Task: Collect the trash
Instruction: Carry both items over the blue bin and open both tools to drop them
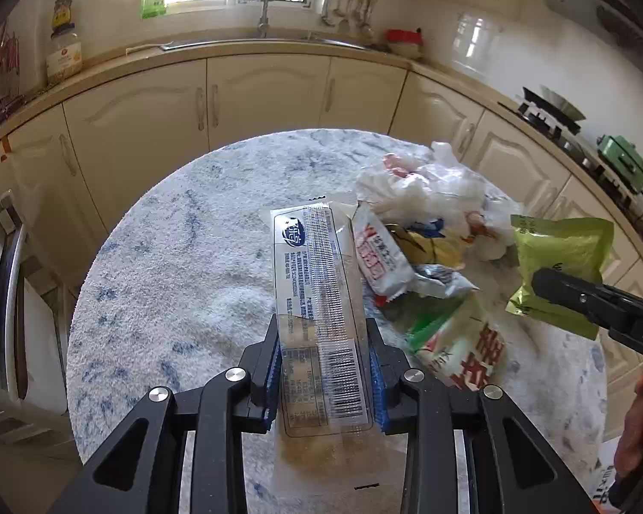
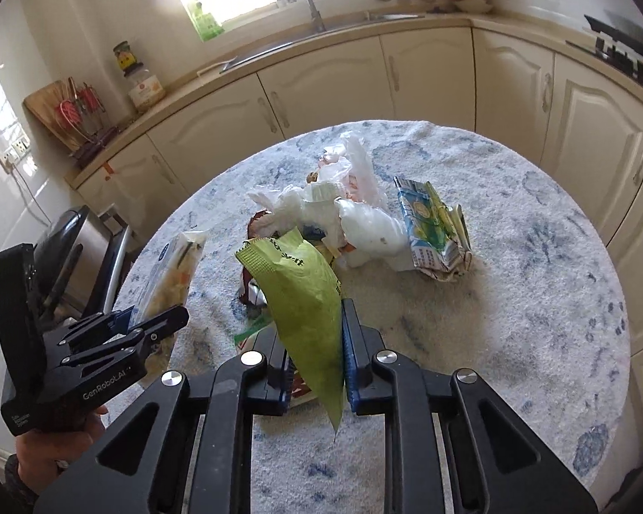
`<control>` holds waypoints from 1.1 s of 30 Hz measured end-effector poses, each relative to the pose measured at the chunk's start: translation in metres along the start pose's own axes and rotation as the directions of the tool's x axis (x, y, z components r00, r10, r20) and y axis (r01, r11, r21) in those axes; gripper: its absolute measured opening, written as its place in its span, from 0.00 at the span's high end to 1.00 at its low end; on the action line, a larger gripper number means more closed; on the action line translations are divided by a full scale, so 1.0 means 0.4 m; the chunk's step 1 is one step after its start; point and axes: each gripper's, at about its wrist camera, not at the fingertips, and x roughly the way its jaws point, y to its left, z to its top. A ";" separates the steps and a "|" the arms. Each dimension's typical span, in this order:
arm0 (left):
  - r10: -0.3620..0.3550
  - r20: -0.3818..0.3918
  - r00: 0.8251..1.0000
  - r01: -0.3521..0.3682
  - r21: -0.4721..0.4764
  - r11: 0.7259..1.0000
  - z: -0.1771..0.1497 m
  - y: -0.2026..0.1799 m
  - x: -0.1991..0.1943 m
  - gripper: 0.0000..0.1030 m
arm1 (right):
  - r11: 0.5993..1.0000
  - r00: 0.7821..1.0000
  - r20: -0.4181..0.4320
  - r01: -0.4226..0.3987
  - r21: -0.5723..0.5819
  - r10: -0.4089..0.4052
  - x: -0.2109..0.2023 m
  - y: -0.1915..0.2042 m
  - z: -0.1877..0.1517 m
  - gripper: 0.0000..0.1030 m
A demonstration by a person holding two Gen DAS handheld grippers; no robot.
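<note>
Kitchen, round rug-topped table [image 2: 514, 300]: left gripper [image 1: 323, 342] clamped on clear wrapper [image 1: 317, 282], long axis running straight ahead; right gripper [image 2: 315, 342] fully closed on green pouch [image 2: 304, 300]; both lifted beside trash pile [image 2: 334, 214].

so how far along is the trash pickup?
Nothing visibly binned yet. In hand: left gripper shut on a clear printed wrapper; right gripper shut on a green pouch. Left on the table: crumpled white plastic bags, a crushed carton, more wrappers.
</note>
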 end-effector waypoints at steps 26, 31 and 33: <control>-0.314 0.127 0.941 0.255 0.347 0.903 -0.109 -0.453 -0.332 0.71 | 0.975 0.952 0.243 0.144 0.171 -0.184 -0.502 -0.231 -0.153 0.82; -0.387 0.083 0.918 0.317 0.431 0.845 -0.109 -0.576 -0.311 0.71 | 0.938 0.926 0.254 0.205 0.280 -0.278 -0.580 -0.346 -0.215 0.82; -0.406 0.058 0.912 0.337 0.461 0.821 -0.113 -0.623 -0.290 0.71 | 0.915 0.916 0.246 0.227 0.333 -0.317 -0.609 -0.402 -0.248 0.82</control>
